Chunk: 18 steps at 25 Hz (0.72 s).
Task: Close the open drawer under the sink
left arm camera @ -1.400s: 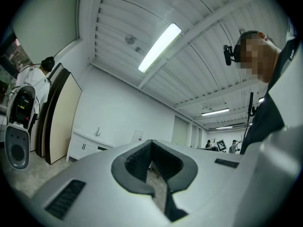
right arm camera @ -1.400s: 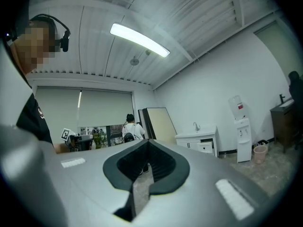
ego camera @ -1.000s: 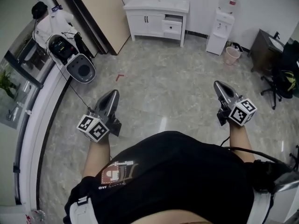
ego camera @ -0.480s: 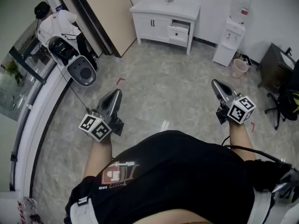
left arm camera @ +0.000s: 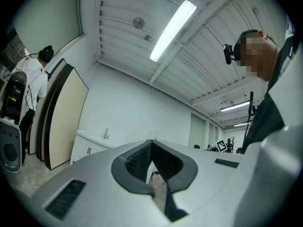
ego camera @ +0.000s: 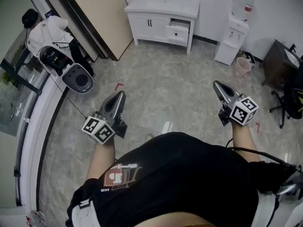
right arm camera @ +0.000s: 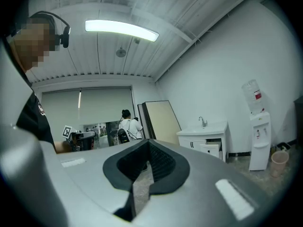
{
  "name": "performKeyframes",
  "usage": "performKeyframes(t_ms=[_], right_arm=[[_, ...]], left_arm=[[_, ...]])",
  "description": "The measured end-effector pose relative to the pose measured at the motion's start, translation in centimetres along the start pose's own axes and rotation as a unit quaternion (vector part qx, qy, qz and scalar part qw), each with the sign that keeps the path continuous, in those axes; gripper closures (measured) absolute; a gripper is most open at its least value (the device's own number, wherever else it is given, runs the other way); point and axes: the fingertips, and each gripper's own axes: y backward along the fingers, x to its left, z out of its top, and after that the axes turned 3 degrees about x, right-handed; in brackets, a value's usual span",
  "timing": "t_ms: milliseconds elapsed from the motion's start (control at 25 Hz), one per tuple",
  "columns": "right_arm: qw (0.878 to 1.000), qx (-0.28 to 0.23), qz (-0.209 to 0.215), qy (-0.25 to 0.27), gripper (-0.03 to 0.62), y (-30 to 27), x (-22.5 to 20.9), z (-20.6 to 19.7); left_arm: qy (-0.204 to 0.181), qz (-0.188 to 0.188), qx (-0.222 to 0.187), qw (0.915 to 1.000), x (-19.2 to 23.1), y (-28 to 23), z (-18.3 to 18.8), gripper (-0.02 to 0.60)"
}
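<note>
The white sink cabinet (ego camera: 156,20) stands against the far wall, well ahead of me. Its upper right drawer (ego camera: 177,32) is pulled out a little. In the right gripper view the cabinet (right arm camera: 203,138) and the open drawer (right arm camera: 211,150) show beyond the jaws on the right. In the left gripper view the cabinet (left arm camera: 87,148) sits low at the left. My left gripper (ego camera: 120,94) and right gripper (ego camera: 218,85) are both held out over the floor, far short of the cabinet. Both are shut with nothing in them.
A water dispenser (ego camera: 232,34) and a pink bin (ego camera: 243,66) stand right of the cabinet. A tall board (ego camera: 97,13) leans at its left. A person in white (ego camera: 45,32) and a grey machine (ego camera: 75,77) are at the left, a desk and chair (ego camera: 284,60) at the right.
The floor's red mark has slid down the picture and the cabinet looks a little nearer: I have moved forward. Both grippers keep the same pose and stay shut.
</note>
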Motion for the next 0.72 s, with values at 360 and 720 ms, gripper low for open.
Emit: performKeyframes(t_ms=[360, 720], right_arm=[[0.999, -0.02, -0.048, -0.003, 0.603, -11.9, -1.6, 2.9], [0.999, -0.014, -0.038, -0.022, 0.603, -23.7, -1.2, 1.7]], left_arm=[[0.0, -0.039, 0.016, 0.9991, 13.3, -5.4, 4.7, 0.591], [0.004, -0.049, 0.024, 0.9985, 23.9, -6.8, 6.7, 0.591]])
